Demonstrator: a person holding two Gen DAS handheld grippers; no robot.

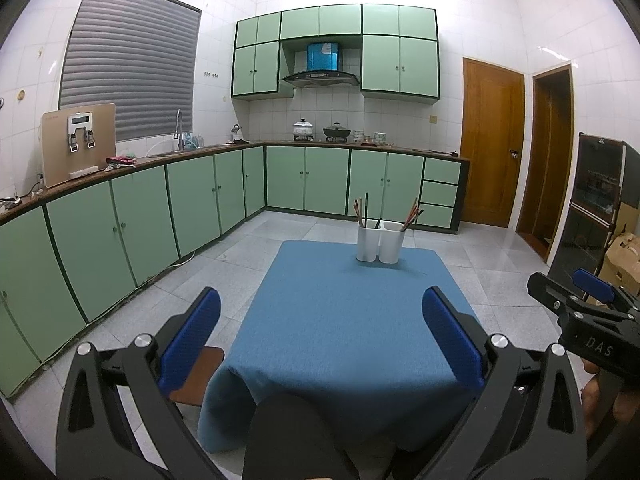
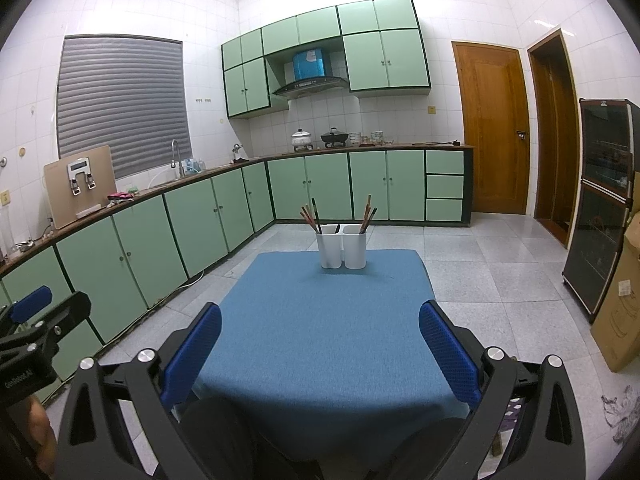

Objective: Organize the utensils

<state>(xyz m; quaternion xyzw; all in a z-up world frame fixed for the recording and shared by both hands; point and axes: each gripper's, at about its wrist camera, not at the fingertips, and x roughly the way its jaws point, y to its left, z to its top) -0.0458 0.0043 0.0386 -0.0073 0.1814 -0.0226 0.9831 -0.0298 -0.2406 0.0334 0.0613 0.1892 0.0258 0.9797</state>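
Two white holders point(image 1: 380, 241) stand touching side by side at twelve o'clock on the blue-clothed tabletop point(image 1: 340, 320), near its far edge. In the right wrist view, the left holder point(image 2: 329, 246) carries about five chopsticks point(image 2: 310, 216) leaning toward eleven o'clock; the right holder point(image 2: 355, 246) carries about four point(image 2: 367, 216) leaning toward one o'clock. Exact counts are hard to tell. Left tongs point(image 1: 320, 344) and right tongs point(image 2: 320, 354) both hover spread wide and empty over the near edge, well apart from the holders.
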